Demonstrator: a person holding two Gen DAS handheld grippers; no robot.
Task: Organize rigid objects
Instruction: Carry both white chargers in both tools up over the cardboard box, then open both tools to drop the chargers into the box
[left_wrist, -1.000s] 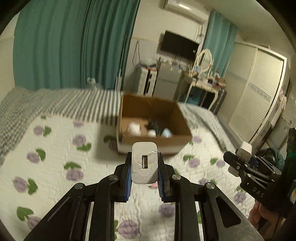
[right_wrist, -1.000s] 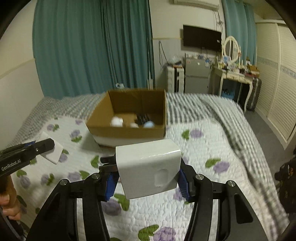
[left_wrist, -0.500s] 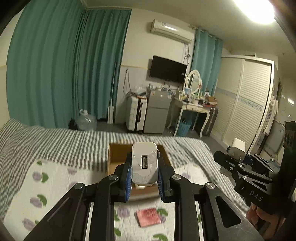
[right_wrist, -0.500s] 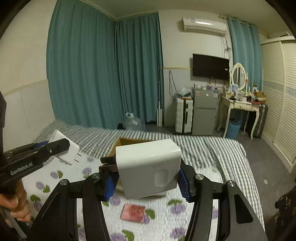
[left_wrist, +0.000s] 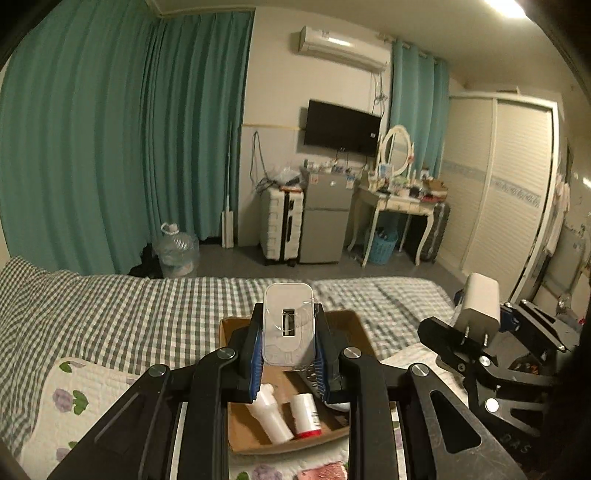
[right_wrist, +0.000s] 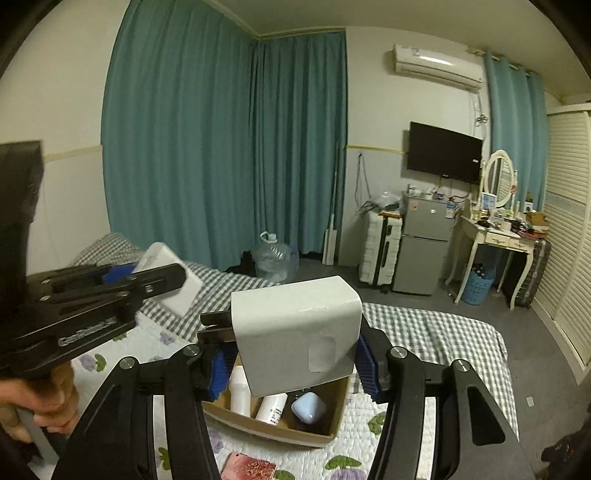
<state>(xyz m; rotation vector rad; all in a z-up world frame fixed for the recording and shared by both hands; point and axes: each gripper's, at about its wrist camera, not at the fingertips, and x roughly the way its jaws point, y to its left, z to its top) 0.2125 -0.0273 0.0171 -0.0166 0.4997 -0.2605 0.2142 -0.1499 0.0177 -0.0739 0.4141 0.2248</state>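
**Two chargers carried above the box**

We see a bedroom with teal curtains (right_wrist: 229, 147); on the bed's quilt (left_wrist: 74, 398) an open cardboard box (right_wrist: 280, 430) holds bottles. Our left gripper (left_wrist: 289, 354) clamps a small white charger (left_wrist: 289, 325); our right gripper (right_wrist: 293, 365) clamps a larger white adapter (right_wrist: 295, 332). Next, we judge: lower both over the box, release.

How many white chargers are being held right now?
2: a slim USB charger clamped in the left gripper, and a bigger plug-in charger in the right gripper, both above the cardboard box.
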